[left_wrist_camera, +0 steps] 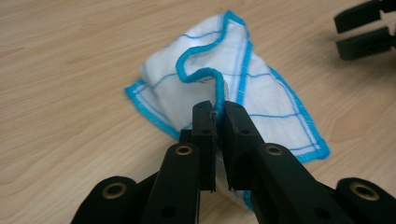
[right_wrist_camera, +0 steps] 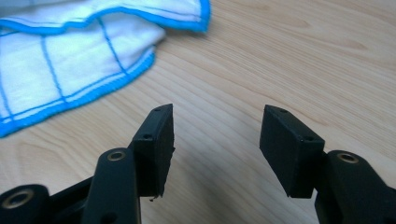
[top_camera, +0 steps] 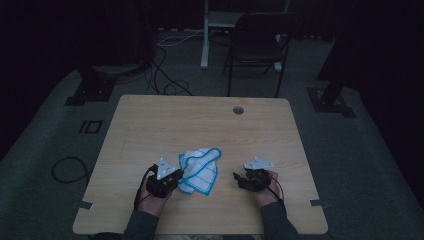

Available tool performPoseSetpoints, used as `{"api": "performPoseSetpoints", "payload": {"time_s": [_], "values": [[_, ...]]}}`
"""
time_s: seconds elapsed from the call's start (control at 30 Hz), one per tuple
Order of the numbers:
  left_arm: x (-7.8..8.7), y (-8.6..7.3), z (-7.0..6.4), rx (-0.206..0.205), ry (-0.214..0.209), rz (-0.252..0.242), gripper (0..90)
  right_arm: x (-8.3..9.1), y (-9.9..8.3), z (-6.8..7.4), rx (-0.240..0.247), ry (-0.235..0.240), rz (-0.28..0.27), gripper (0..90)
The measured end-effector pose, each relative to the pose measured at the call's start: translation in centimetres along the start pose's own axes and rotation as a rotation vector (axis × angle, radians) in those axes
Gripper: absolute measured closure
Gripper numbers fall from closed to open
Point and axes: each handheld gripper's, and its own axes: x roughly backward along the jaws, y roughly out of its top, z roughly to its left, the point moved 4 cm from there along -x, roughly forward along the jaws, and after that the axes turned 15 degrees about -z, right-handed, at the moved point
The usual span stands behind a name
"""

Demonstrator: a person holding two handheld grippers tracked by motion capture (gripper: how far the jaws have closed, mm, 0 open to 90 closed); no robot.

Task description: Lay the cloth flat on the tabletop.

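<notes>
Left gripper (left_wrist_camera: 218, 112) has its jaws pinched on the cloth's (left_wrist_camera: 233, 88) blue-stitched hem, near the table's (top_camera: 150, 120) front edge. Right gripper (right_wrist_camera: 215, 130) gapes wide over bare wood beside it. The cloth's underside fold is hidden.

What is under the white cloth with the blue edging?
The white cloth with blue edging lies crumpled on the light wooden table. The left gripper pinches a raised fold. Anything beneath the cloth is covered; nothing pokes out at its edges.
</notes>
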Motion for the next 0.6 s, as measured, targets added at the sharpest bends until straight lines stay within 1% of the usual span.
{"api": "performPoseSetpoints", "payload": {"time_s": [0.07,0.17,0.3,0.43,0.53,0.57,0.6], "values": [[0.1,0.0,0.4,0.005,0.012,-0.001,84.7,-0.1,0.2,0.5,0.008,0.012,-0.01,45.6],[0.2,-0.1,0.8,0.019,0.015,-0.001,84.8,-0.2,0.6,1.3,0.015,0.029,-0.016,46.3],[0.2,-0.1,1.1,0.023,0.02,-0.001,84.8,-0.5,1.0,2.2,0.037,0.05,-0.026,48.5],[0.2,-0.1,1.2,0.028,0.024,-0.004,84.8,-1.1,1.3,2.9,0.042,0.069,-0.031,52.2],[0.2,0.0,1.4,0.031,0.027,-0.005,84.9,-1.6,1.6,3.4,0.055,0.073,-0.037,54.5],[0.2,0.0,1.5,0.032,0.03,-0.005,84.9,-1.9,1.8,3.4,0.059,0.067,-0.041,55.2],[0.2,0.0,1.5,0.033,0.031,-0.005,84.9,-2.2,1.9,3.2,0.052,0.063,-0.044,55.8]]}}
